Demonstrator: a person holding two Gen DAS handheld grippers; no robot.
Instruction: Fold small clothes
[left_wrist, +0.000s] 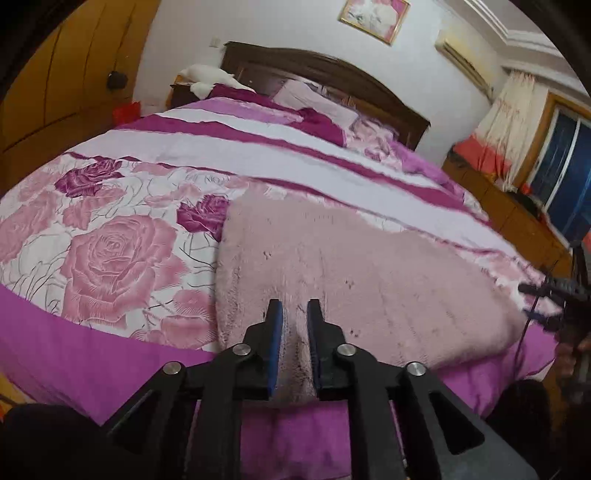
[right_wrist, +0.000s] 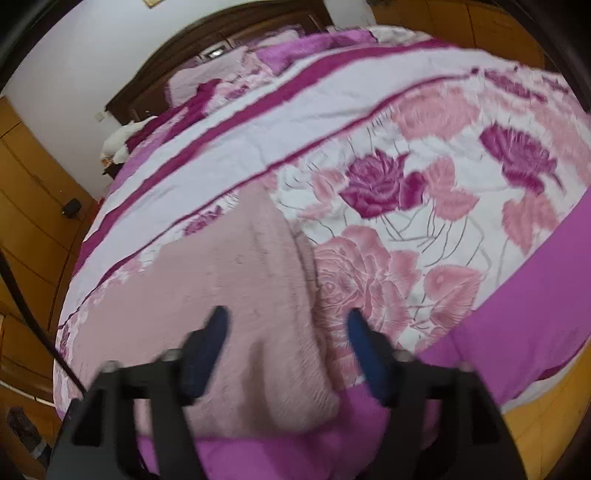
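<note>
Left wrist: left gripper (left_wrist: 294, 314) pinching near hem of pink fleece garment (left_wrist: 351, 266) on bedspread (left_wrist: 110, 229). Right gripper (right_wrist: 286, 317) wide open, empty. Soft, floppy, light; grab edges.

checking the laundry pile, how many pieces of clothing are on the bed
1: a fuzzy pink garment lies on the floral bedspread near the foot edge, its near edge between the left gripper fingers. More could be hidden outside these views.

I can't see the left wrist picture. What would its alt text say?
A handheld left gripper pinches the near edge of a fluffy pale pink garment lying on a rose-patterned bedspread. A dark wooden headboard and a framed picture sit behind.
</note>
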